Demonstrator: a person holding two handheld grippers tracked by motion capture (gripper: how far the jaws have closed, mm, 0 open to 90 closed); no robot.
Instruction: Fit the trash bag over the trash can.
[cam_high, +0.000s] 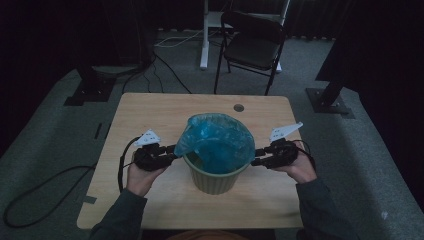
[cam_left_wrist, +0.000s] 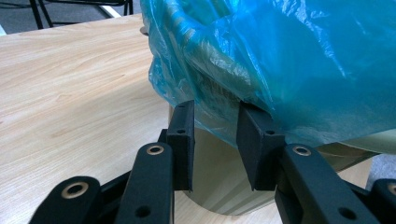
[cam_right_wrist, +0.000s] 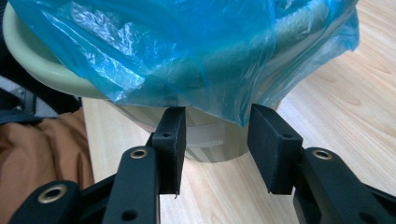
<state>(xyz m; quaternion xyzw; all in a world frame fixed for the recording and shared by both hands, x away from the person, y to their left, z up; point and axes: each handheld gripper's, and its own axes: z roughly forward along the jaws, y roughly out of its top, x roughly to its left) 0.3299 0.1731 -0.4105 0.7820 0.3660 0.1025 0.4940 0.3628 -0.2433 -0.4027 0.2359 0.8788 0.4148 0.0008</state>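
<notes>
Worktop: pale wood, rounded corners, a small round hole near its far edge; it carries everything below.
Chair: dark folding chair on the grey floor beyond the worktop's far side.
Bin: pale green ribbed bucket, upright, standing about mid-worktop toward the person's side, between the two hands.
Bag: thin blue plastic liner sitting in the bin, its edge folded outward over the rim and hanging loosely down the outside wall on both sides.
Left tongs: at the bin's left side, level with the rim; in the left gripper view the jaws stand partly apart just under the hanging bag edge, the plastic draped at their tips but not pinched, the bin wall seen in the gap.
Right tongs: at the bin's right side; in the right gripper view the jaws stand apart below the bag's loose hem, nothing gripped between them.
</notes>
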